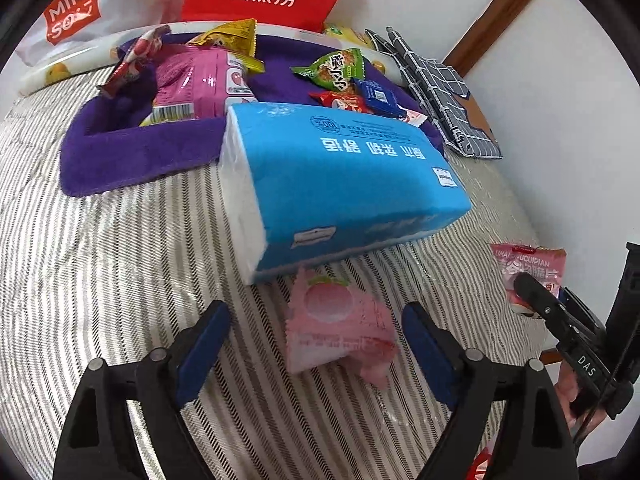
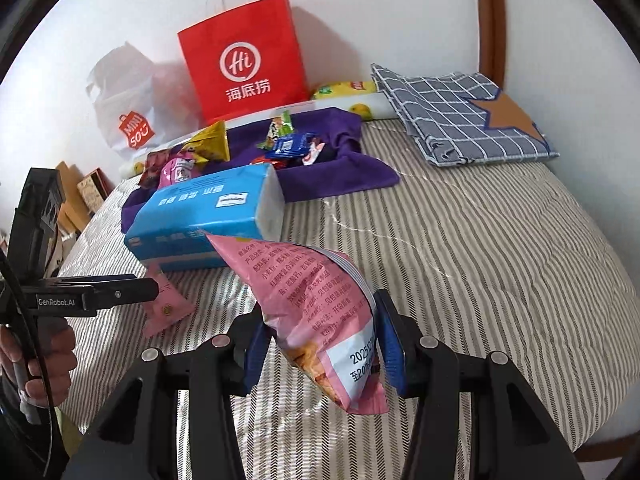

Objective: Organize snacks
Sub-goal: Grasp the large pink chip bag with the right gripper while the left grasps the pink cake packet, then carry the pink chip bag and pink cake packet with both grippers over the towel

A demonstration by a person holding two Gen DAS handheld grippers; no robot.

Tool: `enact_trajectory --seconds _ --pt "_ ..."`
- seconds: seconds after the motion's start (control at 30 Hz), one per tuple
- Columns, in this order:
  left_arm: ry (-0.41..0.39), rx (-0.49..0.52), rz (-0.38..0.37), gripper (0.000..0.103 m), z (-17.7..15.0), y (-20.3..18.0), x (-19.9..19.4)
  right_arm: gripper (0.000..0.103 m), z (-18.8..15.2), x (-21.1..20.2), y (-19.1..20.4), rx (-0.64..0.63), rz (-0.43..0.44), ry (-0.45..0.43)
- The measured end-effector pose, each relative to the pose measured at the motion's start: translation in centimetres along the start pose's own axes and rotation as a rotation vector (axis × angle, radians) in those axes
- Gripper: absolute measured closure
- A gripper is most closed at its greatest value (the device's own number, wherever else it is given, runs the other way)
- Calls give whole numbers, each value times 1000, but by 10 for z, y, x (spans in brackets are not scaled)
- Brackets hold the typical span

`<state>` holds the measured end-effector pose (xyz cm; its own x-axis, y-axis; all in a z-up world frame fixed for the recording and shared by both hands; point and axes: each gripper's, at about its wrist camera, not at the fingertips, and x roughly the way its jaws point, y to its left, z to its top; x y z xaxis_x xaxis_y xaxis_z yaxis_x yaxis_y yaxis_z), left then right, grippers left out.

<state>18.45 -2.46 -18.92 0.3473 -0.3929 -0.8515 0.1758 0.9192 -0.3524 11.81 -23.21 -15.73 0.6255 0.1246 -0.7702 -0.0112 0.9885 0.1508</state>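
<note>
My left gripper [image 1: 316, 340] is open, its blue pads either side of a small pink peach snack packet [image 1: 340, 324] lying on the striped bed; the packet also shows in the right wrist view [image 2: 166, 308]. My right gripper [image 2: 320, 344] is shut on a larger pink snack bag [image 2: 316, 312] and holds it above the bed; it also shows in the left wrist view [image 1: 528, 272]. A purple cloth tray [image 1: 132, 152] at the back holds several snack packets. A blue tissue pack [image 1: 340, 176] lies in front of the tray.
A red paper bag [image 2: 244, 60] and a white plastic bag [image 2: 128, 108] stand against the wall behind the tray. A blue checked cloth [image 2: 460, 116] lies at the back right. The striped bed cover [image 2: 480, 260] stretches to the right.
</note>
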Motion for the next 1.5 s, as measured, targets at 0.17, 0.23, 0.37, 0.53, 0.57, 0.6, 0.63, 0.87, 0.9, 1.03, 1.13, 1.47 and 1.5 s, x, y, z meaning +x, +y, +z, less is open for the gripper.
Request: enact_trajectory --seconds 0.17,0.23,0.37,0.53,0.57,0.6,0.63,0.87,0.9,1.03,1.13,1.47,1.5 --pt "3 42 31 7 3 -11 7 54 1 0 -3 3 -2 -3" --pt "8 71 63 7 3 -18 13 54 2 1 -3 5 -3 -2" --pt "4 160 135 7 -1 -32 21 54 2 3 -4 7 -7 6" --pt "-20 232 217 12 -8 -41 23 54 1 4 -5 11 -11 9" --pt "-25 248 239 15 -9 -43 23 54 1 5 -4 11 -12 11" --pt "-29 261 255 15 -11 -42 22 54 1 5 -4 12 -12 12" --pt "-33 268 257 17 -11 -43 22 54 1 6 -3 12 -10 14" --pt "-57 272 239 48 -12 -38 12 54 1 7 5 -7 -10 17" --pt "-60 266 231 49 -12 -36 10 54 1 7 6 -9 -11 16" --pt "-62 237 199 50 -13 -31 6 54 0 7 10 -15 -11 18" --pt "-63 222 175 51 -16 -27 1 54 1 8 13 -15 -13 23" --pt "-72 182 151 51 -20 -16 -11 54 0 22 24 -24 -7 58" --pt "-76 178 148 51 -21 -15 -13 54 0 23 25 -27 -6 61"
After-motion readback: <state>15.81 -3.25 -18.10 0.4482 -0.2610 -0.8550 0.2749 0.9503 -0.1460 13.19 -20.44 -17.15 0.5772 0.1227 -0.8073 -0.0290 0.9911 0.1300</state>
